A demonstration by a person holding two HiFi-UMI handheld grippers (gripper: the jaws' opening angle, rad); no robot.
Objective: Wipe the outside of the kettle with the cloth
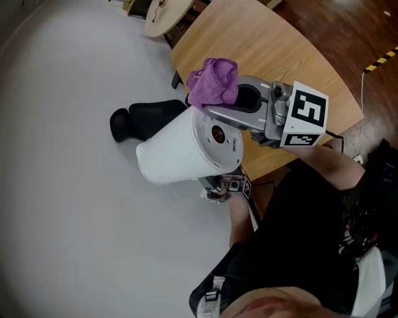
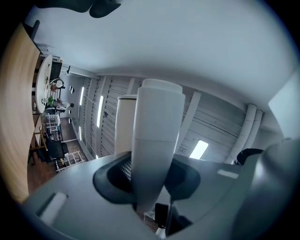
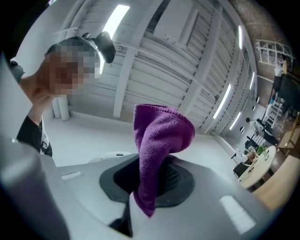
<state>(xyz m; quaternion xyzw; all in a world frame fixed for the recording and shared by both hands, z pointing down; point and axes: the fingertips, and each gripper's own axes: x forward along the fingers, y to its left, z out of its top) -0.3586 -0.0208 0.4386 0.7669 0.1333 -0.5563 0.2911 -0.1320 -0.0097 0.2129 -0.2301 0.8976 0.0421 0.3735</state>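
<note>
**Kettle** (image 1: 171,149): white, cylindrical. It is held in the air, tipped onto its side. The round underside is turned toward the head camera and the body points away over the grey floor (image 1: 68,205). It is seen just off the curved near edge of the wooden worktop (image 1: 273,43) and rests on nothing.

**Handle** (image 2: 157,131): a white bar, seen between the jaws in the left gripper view, with the kettle's body behind it.

**Left claw** (image 2: 149,185): clenched on the handle and placed under the kettle. It is largely hidden in the head view.

**Cloth** (image 1: 214,81): purple and bunched. It is seen at the upper rim of the kettle's underside. Contact with the rim cannot be confirmed.

**Right claw** (image 3: 151,183): clenched on the cloth, a fold of which is pinched between the jaws while the rest stands up above them. A marker cube (image 1: 305,115) is carried on it.

**Black object** (image 1: 146,118): lies on the floor beyond the kettle and cannot be identified.

**Second table** (image 1: 166,15): pale and round, noted at the top edge of the head view.

**Striped tape** (image 1: 379,59): yellow and black, noted on the dark floor at the upper right.
</note>
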